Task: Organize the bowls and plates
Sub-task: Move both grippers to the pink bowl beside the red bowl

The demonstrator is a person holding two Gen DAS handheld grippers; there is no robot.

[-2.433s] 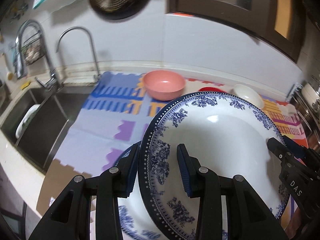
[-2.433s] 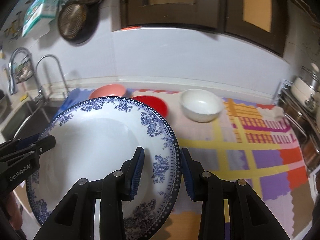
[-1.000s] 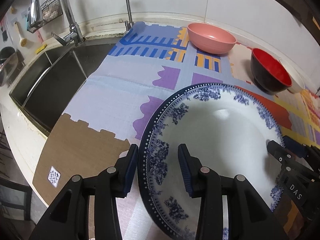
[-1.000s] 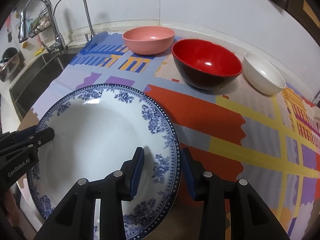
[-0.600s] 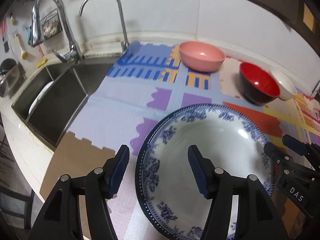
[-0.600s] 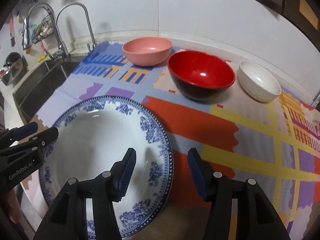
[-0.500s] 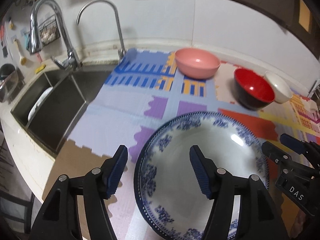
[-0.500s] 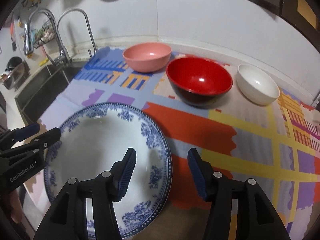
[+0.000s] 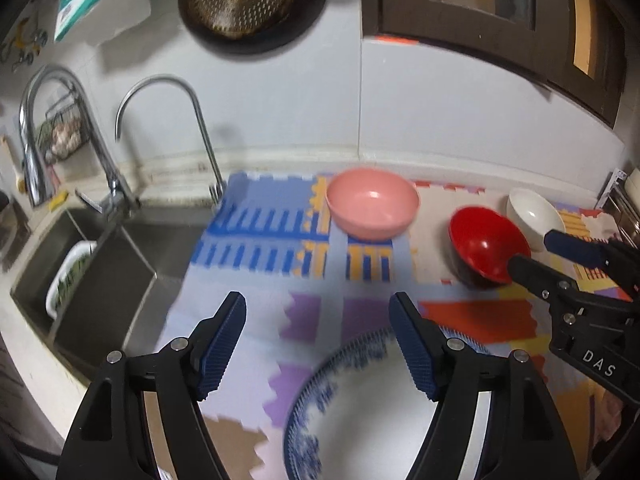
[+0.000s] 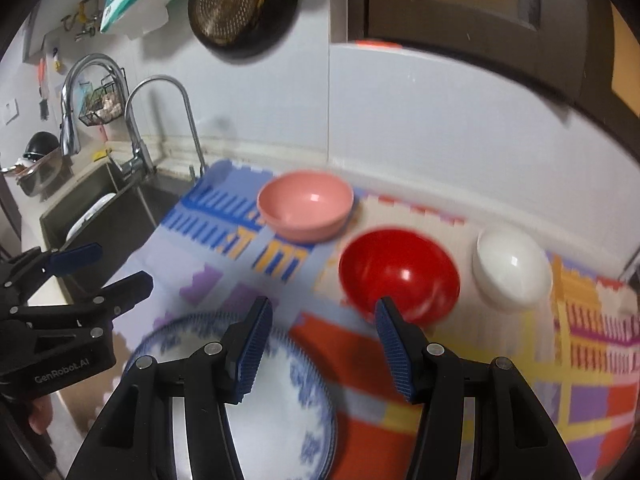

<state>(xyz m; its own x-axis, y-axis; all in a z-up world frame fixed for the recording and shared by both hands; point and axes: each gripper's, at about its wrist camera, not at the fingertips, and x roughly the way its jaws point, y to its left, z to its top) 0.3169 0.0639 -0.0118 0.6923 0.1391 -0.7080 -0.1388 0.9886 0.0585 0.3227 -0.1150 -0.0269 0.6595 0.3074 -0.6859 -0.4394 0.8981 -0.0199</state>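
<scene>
While the big round white plate with blue flowers (image 9: 360,412) lies flat on the colourful patchwork mat (image 9: 256,312), both tools hang above it with nothing in them. The left gripper (image 9: 318,344) has its black fingers spread wide apart. The right gripper (image 10: 322,344) is spread wide too. Past the plate, three bowls sit in a row near the wall: a pink plastic bowl (image 10: 306,210), a shiny red bowl (image 10: 400,274) and a small white bowl (image 10: 512,268). A steel sink (image 9: 80,276) is at the left.

Both hand-held grippers (image 9: 318,342) (image 10: 323,338) wide apart, empty
</scene>
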